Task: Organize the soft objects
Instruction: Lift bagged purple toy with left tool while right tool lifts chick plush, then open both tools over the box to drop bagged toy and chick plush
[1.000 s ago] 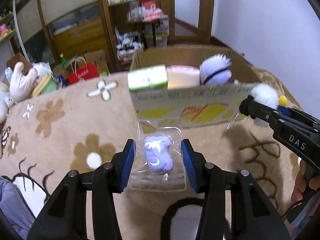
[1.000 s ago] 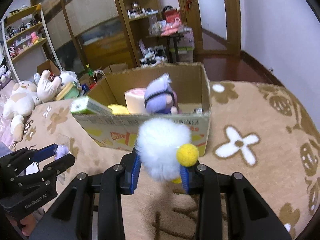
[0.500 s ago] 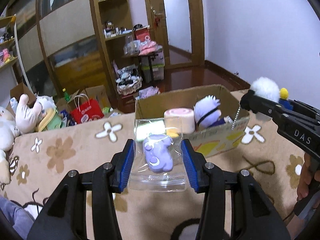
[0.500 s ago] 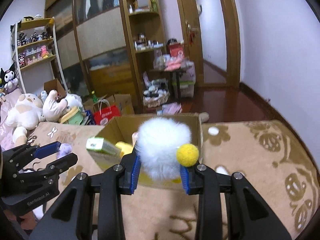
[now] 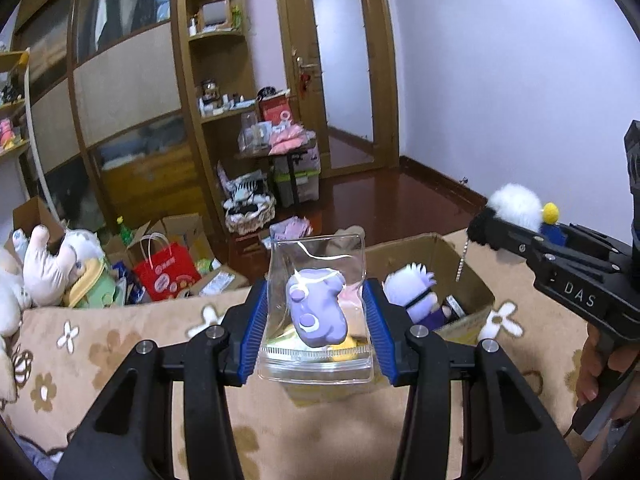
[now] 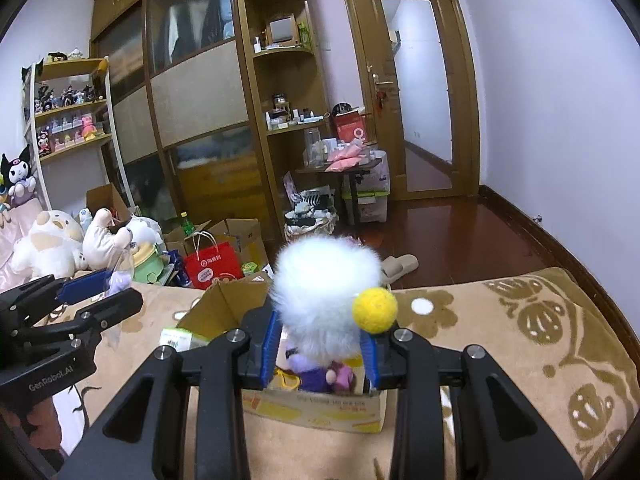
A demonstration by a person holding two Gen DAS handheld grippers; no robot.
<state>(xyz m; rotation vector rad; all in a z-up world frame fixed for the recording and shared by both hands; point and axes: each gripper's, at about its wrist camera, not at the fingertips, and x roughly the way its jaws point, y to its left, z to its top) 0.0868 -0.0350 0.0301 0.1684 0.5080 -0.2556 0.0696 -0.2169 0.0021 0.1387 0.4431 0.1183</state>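
Observation:
My left gripper (image 5: pixel 316 330) is shut on a clear plastic bag (image 5: pixel 318 356) with a purple soft toy (image 5: pixel 318 310) inside, held up above the near side of the cardboard box (image 5: pixel 464 256). My right gripper (image 6: pixel 320 344) is shut on a white fluffy pom-pom toy (image 6: pixel 324 304) with a yellow ball (image 6: pixel 374 310), held over the box (image 6: pixel 312 412). The box holds a purple-and-white plush doll (image 5: pixel 414 298) and other soft items. The right gripper also shows in the left wrist view (image 5: pixel 516 224), the left gripper in the right wrist view (image 6: pixel 100 290).
The box stands on a beige flower-patterned blanket (image 6: pixel 500 340). Plush toys (image 6: pixel 56 240), a red paper bag (image 6: pixel 212 266) and open cartons lie on the floor at the left. Shelves, a small table and a door stand behind.
Both grippers have risen with their toys and moved forward; the box now sits lower in both views, under the grippers.

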